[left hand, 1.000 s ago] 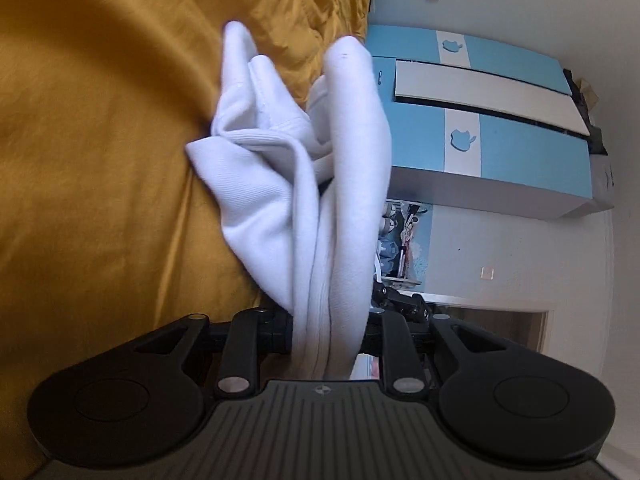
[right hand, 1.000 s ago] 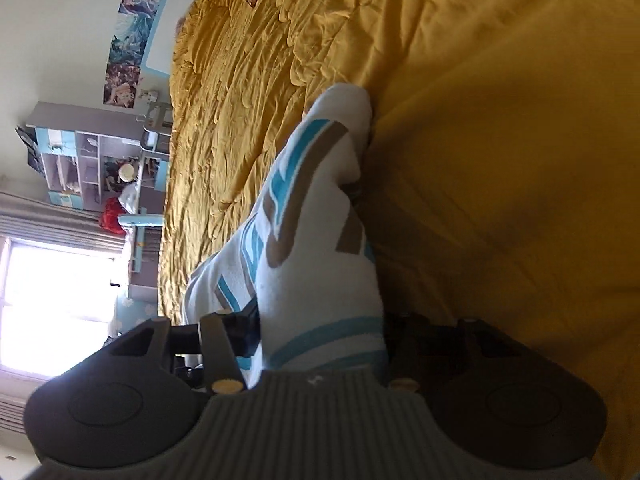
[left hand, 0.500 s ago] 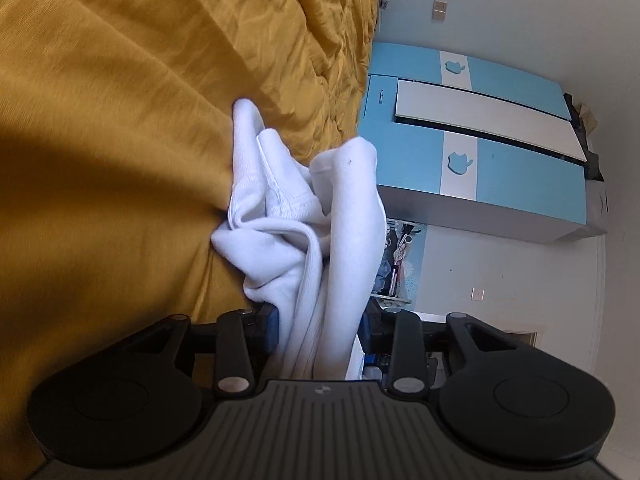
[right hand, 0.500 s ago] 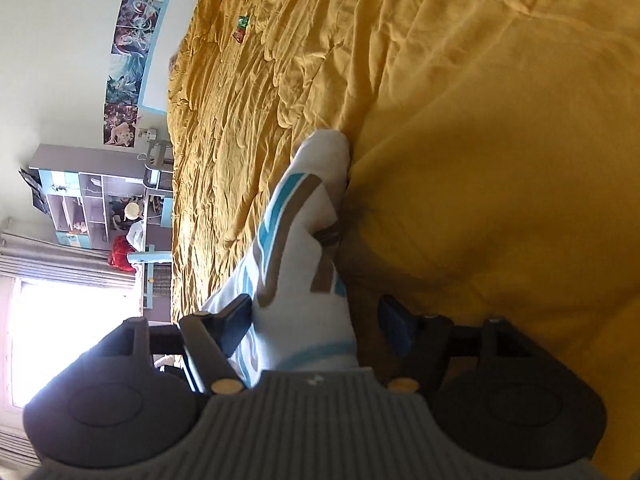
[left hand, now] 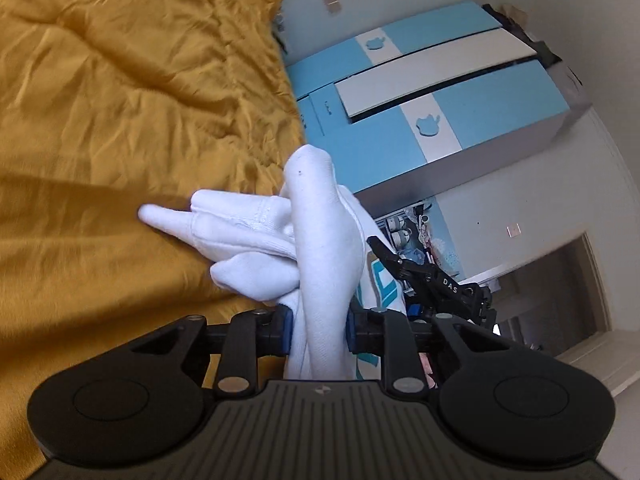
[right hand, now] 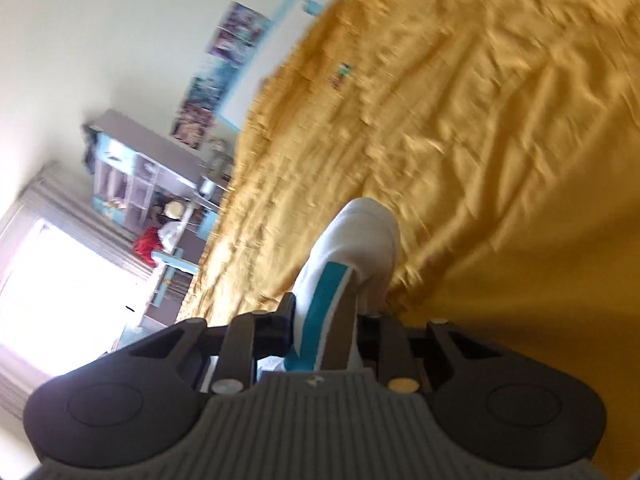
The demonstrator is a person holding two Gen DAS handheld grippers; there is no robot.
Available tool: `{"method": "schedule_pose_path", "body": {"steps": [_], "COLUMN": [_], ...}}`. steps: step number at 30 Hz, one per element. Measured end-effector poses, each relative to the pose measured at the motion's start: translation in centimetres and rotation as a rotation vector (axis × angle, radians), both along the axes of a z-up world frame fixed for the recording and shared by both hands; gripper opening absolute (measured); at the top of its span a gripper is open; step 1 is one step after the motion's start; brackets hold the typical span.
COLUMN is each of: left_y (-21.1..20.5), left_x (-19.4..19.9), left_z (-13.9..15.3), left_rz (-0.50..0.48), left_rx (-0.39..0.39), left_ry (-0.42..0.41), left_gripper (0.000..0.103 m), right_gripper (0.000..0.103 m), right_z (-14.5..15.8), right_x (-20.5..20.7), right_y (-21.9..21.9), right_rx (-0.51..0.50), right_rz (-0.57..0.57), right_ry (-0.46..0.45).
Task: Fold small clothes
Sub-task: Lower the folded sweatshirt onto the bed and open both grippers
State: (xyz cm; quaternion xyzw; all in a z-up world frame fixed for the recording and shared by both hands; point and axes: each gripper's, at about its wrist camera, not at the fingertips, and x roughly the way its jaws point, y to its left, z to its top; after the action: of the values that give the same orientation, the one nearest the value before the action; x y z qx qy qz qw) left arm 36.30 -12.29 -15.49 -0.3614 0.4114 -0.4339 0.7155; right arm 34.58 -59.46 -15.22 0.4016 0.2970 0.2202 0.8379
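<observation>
Both grippers higher; one garment (left hand: 320,248).

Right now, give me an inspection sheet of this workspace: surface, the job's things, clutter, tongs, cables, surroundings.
Surface: wrinkled yellow bedspread.
Job's things: white garment with teal print, bunched and lifted between both tongs.
Clutter: one small coloured item far off on the bedspread, too blurred to identify.
Tongs: left tongs closing, pads pressing the white fabric; right tongs closing on the teal-striped part.
Cables: nothing seen.
Surroundings: blue and white wardrobe, posters, shelf unit, bright curtained window.
</observation>
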Motion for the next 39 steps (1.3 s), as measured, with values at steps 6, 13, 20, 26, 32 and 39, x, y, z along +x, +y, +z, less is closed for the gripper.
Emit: {"method": "schedule_pose_path", "body": {"steps": [6, 13, 20, 26, 32, 39], "left_y": [-0.1, 2.1, 5.1, 7.5, 7.3, 4.1], "left_x": [0.7, 1.1, -0.2, -3.3, -9.2, -16.4], "left_z": [-3.7, -3.3, 0.4, 5.3, 10.9, 14.7], "left_rz": [0.084, 0.089, 0.175, 0.204, 0.268, 0.187], "left_rx": [0.141, 0.111, 0.229, 0.378, 0.628, 0.618], "left_ry": [0.251, 0.302, 0.156, 0.01, -0.214, -0.404], "left_gripper": [0.032, 0.04, 0.059, 0.059, 0.06, 0.08], "right_gripper": [0.018, 0.036, 0.044, 0.059, 0.069, 0.08], "right_z": [-1.5, -2.3, 0.6, 7.1, 14.1, 15.5], "right_x": [1.5, 0.8, -3.3, -9.6, -17.9, -26.5], "right_y": [-0.1, -1.0, -2.0, -0.6, 6.2, 17.2], "right_rx": [-0.138, -0.136, -0.185, -0.346, -0.553, -0.655], "right_rz": [-0.114, -0.209, -0.334, -0.418, -0.499, -0.467], "right_ry": [0.208, 0.312, 0.289, 0.194, 0.096, 0.133]}}
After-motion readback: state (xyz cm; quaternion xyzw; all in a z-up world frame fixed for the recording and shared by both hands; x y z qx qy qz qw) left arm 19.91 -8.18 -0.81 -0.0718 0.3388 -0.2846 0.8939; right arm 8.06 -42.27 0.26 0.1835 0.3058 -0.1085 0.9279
